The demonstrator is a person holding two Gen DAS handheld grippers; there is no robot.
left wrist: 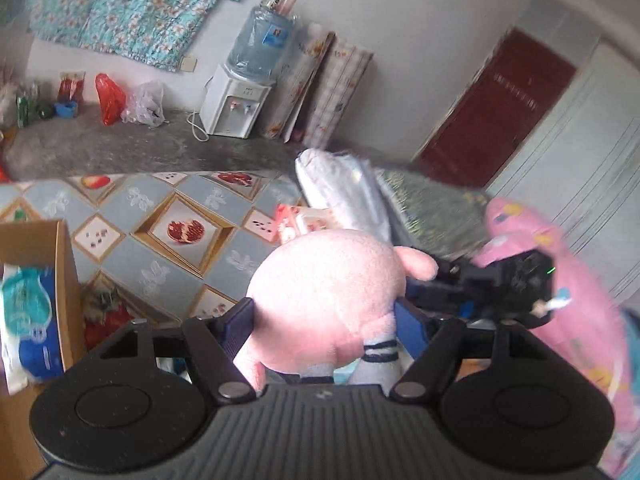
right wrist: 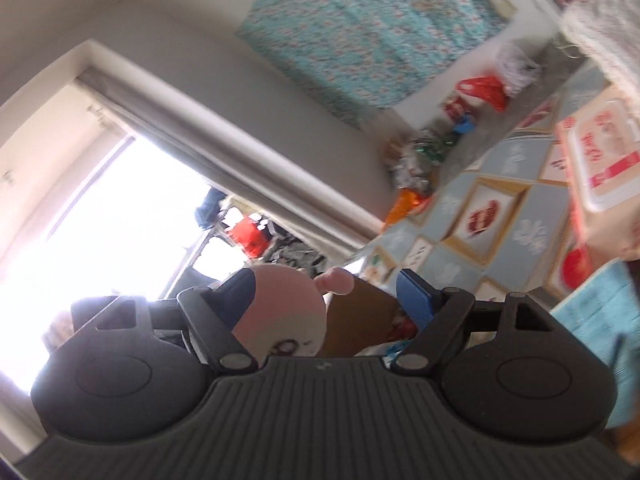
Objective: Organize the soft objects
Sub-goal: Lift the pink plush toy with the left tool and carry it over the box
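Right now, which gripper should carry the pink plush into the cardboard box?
Left. The left gripper has the pink plush pressed between both blue pads, and the cardboard box sits open on its side. The right gripper touches the plush on one pad only.

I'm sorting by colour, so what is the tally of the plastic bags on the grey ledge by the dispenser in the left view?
Red bag: 1
Clear bag: 1
Total: 2
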